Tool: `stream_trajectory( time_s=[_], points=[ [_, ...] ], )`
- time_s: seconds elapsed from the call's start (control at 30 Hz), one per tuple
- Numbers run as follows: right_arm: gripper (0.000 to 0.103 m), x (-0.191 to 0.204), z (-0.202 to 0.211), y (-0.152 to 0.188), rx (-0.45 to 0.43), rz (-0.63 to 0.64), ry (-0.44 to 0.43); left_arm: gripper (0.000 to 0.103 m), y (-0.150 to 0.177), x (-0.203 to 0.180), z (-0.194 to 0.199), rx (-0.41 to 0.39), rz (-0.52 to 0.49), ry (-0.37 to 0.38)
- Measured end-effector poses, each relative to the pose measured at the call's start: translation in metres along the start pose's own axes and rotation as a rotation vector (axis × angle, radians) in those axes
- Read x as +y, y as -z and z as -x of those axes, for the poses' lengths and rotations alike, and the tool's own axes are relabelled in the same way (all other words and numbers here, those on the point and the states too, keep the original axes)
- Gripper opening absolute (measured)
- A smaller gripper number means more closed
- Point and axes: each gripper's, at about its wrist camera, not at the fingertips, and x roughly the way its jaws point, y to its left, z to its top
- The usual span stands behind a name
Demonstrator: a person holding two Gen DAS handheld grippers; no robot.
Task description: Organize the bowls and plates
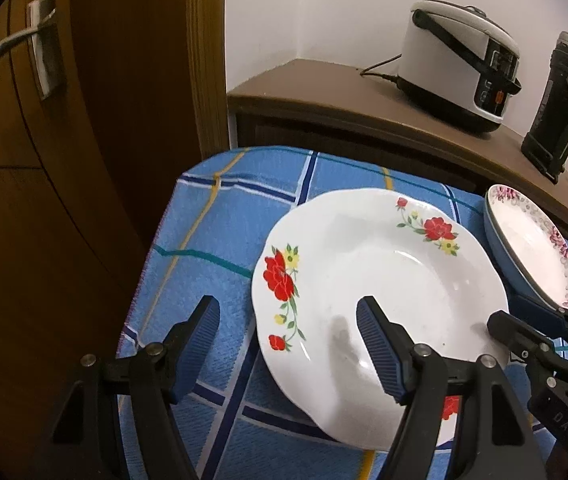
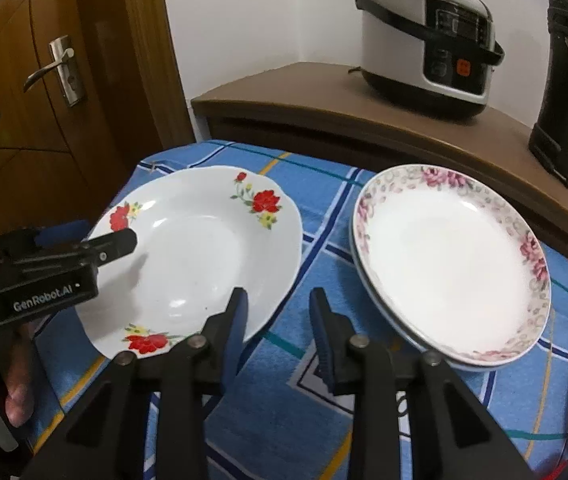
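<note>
Plates are the whole job here: a red-flower plate (image 2: 188, 256) sits left of centre in the right wrist view on the blue checked cloth (image 2: 316, 420), and just right of it there's a pink-rimmed plate (image 2: 448, 268) resting on something blue-edged, probably another plate or a shallow bowl, hard to say from this angle. Going left to right: the left gripper (image 1: 288, 320) stands wide, straddling the left rim of the red-flower plate in its own view, one finger out over the cloth and the other over the plate's well, pads not pressing on anything. Then the right gripper (image 2: 278, 300) is fairly narrow with nothing between the jaws, hovering over the cloth in the gap between the two plates, left finger just at the red-flower plate's edge. Up in the upper right of both frames a rice cooker (image 2: 428, 40) sits on a brown cabinet (image 2: 284, 96), well clear of the action. If the plan is stacking the flower plate onto the pink one, I'd go for the rim rather than the well, get the lower finger properly under the lip before squeezing, and lift level. Glazed rims are slippery, so a shallow pinch could let it tip and clack into its neighbour.
</note>
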Motion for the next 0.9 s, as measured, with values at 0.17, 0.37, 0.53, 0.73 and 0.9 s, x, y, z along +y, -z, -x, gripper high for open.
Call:
stream_trajectory(
  time_s=[0.17,0.37,0.53,0.73,0.9],
  points=[
    [0.030,-0.0001,-0.0059,-0.0021,0.009,-0.006,-0.021,0.073,0.0032,0.0001,-0.0066,0.015,0.000,0.001],
    [0.027,0.0013,-0.0086,-0.0032,0.010,-0.005,-0.031,0.073,0.0044,-0.0051,-0.0085,0.004,-0.025,-0.013],
    [0.026,0.0001,-0.0102,-0.0034,0.008,-0.012,-0.034,0.039,0.0044,-0.0063,-0.0108,0.005,-0.035,-0.018],
    [0.025,0.0016,-0.0109,-0.0044,-0.001,-0.003,-0.020,0.032,0.0020,-0.0001,-0.0098,-0.007,-0.006,0.000],
    [0.025,0.0086,-0.0111,-0.0039,-0.014,0.042,0.024,0.032,0.0054,-0.0061,-0.0054,-0.030,-0.038,-0.029]
  ],
)
